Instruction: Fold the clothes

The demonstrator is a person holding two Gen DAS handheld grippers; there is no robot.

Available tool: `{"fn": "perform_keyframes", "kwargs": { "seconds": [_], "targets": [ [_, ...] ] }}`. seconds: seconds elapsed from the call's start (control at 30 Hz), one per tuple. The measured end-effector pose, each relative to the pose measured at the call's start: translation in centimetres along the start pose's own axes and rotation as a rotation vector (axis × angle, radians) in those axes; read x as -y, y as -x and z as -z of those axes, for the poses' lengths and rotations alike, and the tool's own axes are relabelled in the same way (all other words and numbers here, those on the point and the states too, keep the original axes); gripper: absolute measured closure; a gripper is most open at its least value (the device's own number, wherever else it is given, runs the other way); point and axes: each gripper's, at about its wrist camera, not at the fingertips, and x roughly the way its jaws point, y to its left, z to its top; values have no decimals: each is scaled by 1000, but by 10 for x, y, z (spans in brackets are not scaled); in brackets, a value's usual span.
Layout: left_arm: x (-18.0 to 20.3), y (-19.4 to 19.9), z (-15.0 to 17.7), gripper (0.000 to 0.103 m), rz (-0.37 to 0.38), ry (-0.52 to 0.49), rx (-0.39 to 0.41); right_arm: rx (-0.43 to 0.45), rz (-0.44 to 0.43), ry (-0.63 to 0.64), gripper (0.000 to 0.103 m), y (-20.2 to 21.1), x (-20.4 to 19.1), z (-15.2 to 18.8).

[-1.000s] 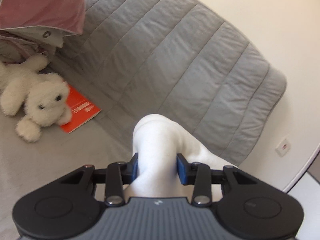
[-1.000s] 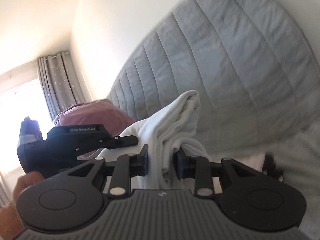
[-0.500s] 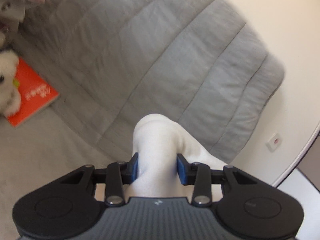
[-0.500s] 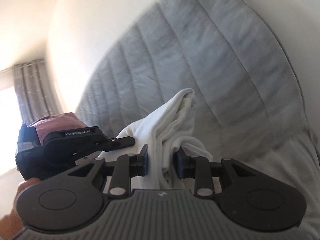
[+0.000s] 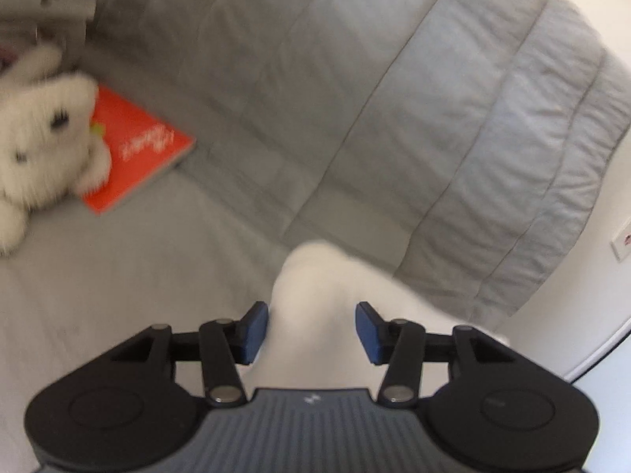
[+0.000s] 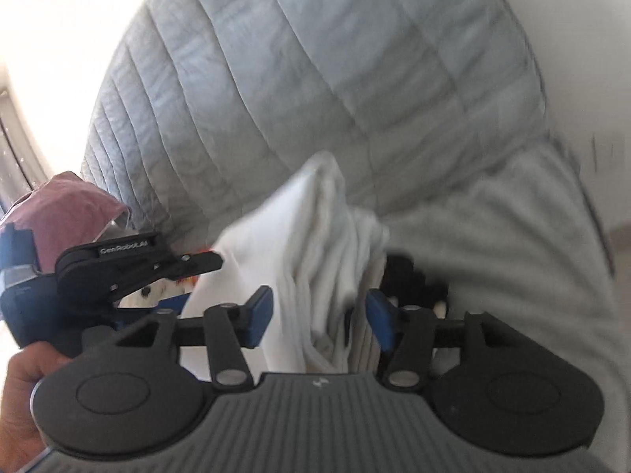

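Observation:
A white garment (image 5: 315,295) lies bunched between the jaws of my left gripper (image 5: 311,331). The blue pads (image 5: 254,331) stand apart from the cloth, so the left gripper is open. In the right wrist view the same white garment (image 6: 315,256) hangs in folds between the jaws of my right gripper (image 6: 319,323). Its pads (image 6: 260,315) have also parted from the cloth. The left gripper (image 6: 118,272), held by a hand, shows at the left of the right wrist view. Both grippers are over the grey bed.
A grey quilted headboard (image 5: 355,98) rises behind the bed sheet (image 5: 118,276). A white plush toy (image 5: 43,130) lies on a red book (image 5: 134,161) at the left. A pink garment (image 6: 67,213) sits on the pile at far left. A wall socket (image 5: 623,240) is at the right.
Both grippers have opened their jaws off the white garment. Both have dropped lower toward the bed, and the left view has swung back toward the plush toy.

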Motion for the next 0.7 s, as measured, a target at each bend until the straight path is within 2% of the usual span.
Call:
{"fn": "perform_keyframes", "kwargs": {
  "seconds": [0.07, 0.17, 0.23, 0.27, 0.3, 0.37, 0.43, 0.5, 0.57, 0.63, 0.7],
  "targets": [
    [4, 2, 1, 62, 33, -31, 43, 128, 24, 106, 44, 6, -9, -1],
    [14, -3, 3, 77, 57, -91, 64, 312, 29, 291, 44, 14, -23, -2],
    [16, -9, 4, 84, 59, -110, 58, 398, -6, 445, 48, 14, -34, 1],
    [17, -13, 5, 85, 60, -120, 56, 411, -20, 513, 55, 11, -38, 3],
    [19, -16, 6, 86, 61, -130, 53, 413, -29, 565, 60, 6, -40, 4],
    [21, -23, 8, 88, 62, -149, 47, 395, -38, 623, 64, -6, -40, 7],
    [23, -30, 10, 90, 64, -169, 41, 323, -33, 629, 66, -24, -34, 9],
    [23, -38, 13, 94, 66, -174, 31, 227, -4, 613, 71, -42, -26, 13],
    [16, -50, 19, 101, 81, -148, 6, 135, 71, 590, 71, -60, -14, 21],
    [11, -60, 26, 100, 96, -126, 2, 81, 110, 542, 71, -72, -1, 24],
    [7, -66, 31, 100, 98, -112, 17, 59, 108, 512, 70, -74, 3, 22]
  ]
}}
